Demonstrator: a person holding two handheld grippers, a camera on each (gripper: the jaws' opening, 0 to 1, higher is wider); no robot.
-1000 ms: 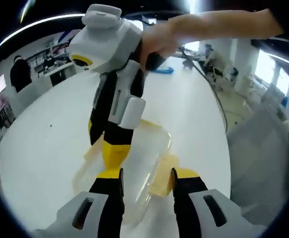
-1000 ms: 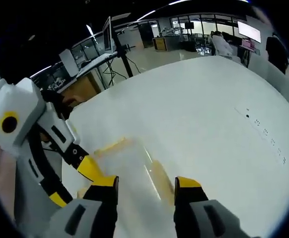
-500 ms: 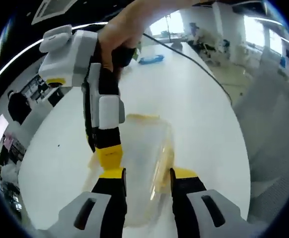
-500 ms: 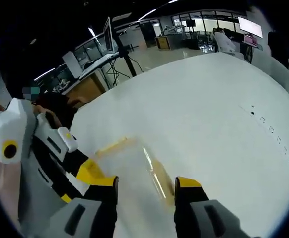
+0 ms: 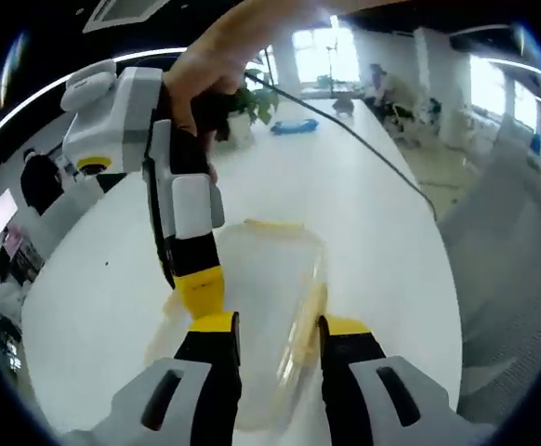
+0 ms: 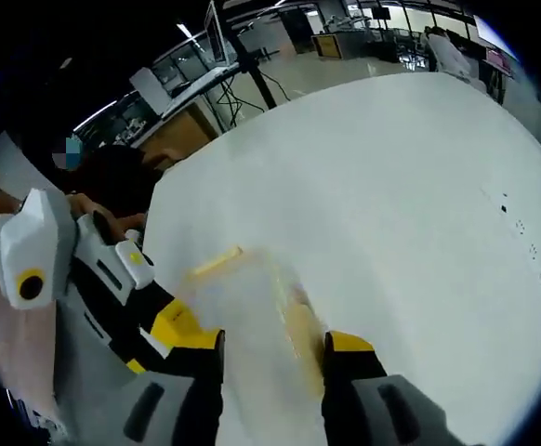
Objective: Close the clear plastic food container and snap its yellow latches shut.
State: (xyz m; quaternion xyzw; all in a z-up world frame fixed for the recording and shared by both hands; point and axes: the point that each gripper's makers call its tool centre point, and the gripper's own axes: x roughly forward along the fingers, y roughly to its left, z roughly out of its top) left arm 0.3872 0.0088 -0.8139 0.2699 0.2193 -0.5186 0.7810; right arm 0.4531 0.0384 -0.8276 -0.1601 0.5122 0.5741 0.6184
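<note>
Both tongs over the container (image 5: 266, 307) on the white desk (image 5: 363, 232).
My left tongs (image 5: 275, 336) and right tongs (image 6: 272, 348) stand apart — the container lies lower centre, between each pair of jaws, yellow latch (image 5: 308, 316) along its side.

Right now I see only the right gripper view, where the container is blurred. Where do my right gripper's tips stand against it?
Observer: In the left gripper view, the right gripper has its yellow tips at the clear container's long edge, on that view's left. I cannot confirm contact.
Operator: Which latches can you see there?
Observer: A far-end latch, and a side latch along the opposite long edge. Whether they are snapped I cannot tell.
</note>
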